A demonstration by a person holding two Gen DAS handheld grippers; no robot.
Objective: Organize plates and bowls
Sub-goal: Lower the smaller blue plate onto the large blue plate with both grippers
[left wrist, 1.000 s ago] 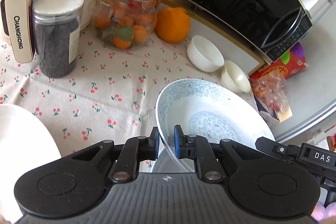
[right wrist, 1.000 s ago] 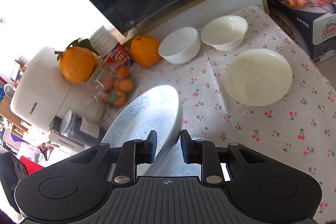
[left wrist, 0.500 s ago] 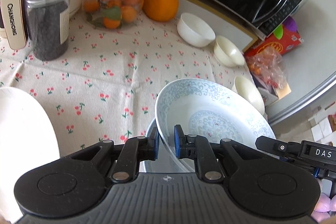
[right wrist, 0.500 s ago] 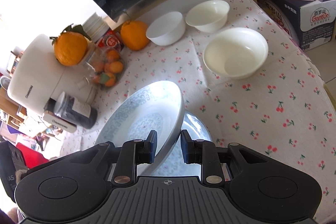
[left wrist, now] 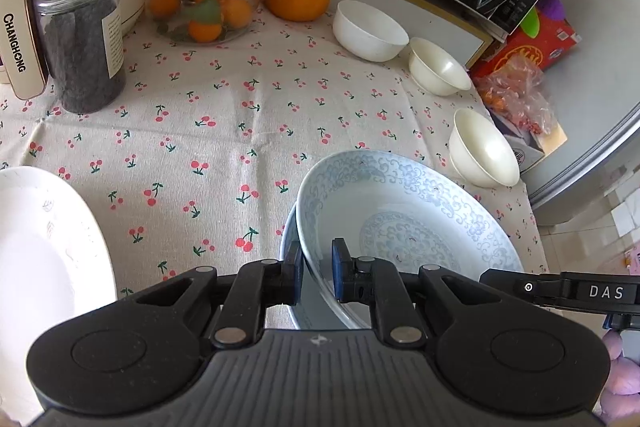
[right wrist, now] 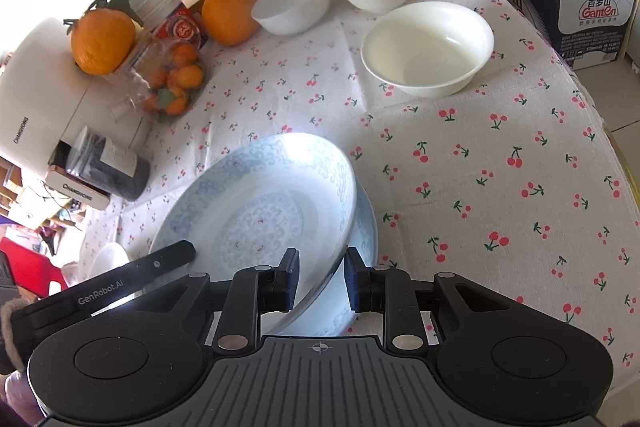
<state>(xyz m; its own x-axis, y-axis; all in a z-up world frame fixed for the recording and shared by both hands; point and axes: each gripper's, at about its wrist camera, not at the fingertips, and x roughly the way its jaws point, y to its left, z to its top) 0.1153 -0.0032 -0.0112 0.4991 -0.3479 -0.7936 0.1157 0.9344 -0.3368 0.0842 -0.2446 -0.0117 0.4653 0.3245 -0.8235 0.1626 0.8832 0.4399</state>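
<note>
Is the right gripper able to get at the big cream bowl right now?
Probably not yet. The right gripper is shut on the patterned plate, shared with the left gripper. The tablecloth towards the cream bowl lies bare, so once freed the way looks open.

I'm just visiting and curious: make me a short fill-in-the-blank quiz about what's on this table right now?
1. Both tools grip the rim of the same blue-patterned ____.
2. That plate hangs tilted above a second ____ of the same pattern.
3. The tablecloth is printed with small red ____.
4. The number of plain white bowls is ____.

Answers: plate; plate; cherries; three
</note>
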